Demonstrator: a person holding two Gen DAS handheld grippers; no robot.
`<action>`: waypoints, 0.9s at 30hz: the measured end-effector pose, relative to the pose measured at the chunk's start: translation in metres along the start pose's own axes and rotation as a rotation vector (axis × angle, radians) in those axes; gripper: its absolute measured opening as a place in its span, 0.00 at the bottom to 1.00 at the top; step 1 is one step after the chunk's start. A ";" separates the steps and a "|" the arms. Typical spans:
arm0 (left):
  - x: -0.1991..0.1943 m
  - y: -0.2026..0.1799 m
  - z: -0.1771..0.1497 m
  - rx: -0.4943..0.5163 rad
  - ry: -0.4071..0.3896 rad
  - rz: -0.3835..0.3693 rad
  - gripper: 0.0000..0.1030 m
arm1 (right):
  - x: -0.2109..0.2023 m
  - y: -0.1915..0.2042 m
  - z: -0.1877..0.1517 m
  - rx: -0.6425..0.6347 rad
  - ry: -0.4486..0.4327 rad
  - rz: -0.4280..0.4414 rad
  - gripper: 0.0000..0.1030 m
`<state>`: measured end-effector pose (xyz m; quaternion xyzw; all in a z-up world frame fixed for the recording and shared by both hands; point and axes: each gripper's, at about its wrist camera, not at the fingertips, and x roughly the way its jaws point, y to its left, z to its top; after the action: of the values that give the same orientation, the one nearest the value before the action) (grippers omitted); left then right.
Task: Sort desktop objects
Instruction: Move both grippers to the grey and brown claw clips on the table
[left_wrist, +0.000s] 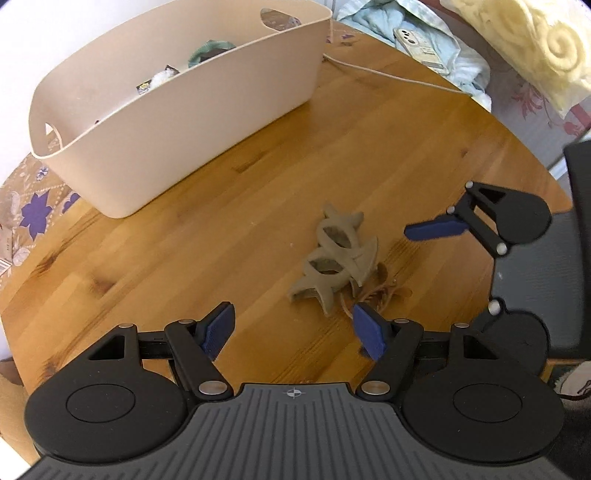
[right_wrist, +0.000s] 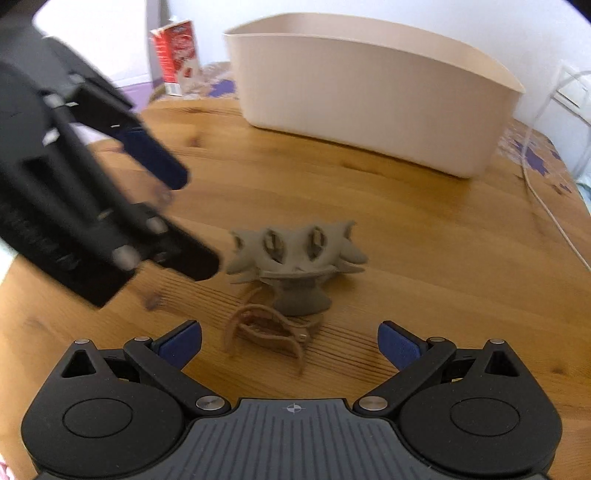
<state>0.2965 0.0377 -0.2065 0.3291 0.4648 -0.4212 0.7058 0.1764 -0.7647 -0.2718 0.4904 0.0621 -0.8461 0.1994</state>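
Both tools, left tool (left_wrist: 291, 330) and right tool (right_wrist: 290, 345), are hovering open over the grey clip (right_wrist: 295, 254) on the desk (left_wrist: 184, 240); one should be straddling it squarely before closing.

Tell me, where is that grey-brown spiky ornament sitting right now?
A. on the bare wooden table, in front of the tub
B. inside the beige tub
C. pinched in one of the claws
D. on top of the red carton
A: the spiky ornament rests on the wooden table, apart from the beige tub, with both claws open and not touching it.
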 end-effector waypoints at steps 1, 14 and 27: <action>0.001 -0.001 0.000 0.000 -0.001 -0.002 0.70 | 0.000 -0.005 -0.001 0.021 0.005 -0.007 1.00; 0.018 -0.015 0.013 -0.061 -0.010 -0.030 0.70 | 0.004 -0.077 -0.005 0.107 0.011 -0.086 1.00; 0.038 -0.022 0.032 -0.199 -0.006 0.026 0.70 | 0.008 -0.091 0.021 -0.101 0.005 0.040 1.00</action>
<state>0.2968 -0.0104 -0.2321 0.2622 0.4980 -0.3645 0.7419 0.1202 -0.6898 -0.2761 0.4832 0.0952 -0.8364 0.2406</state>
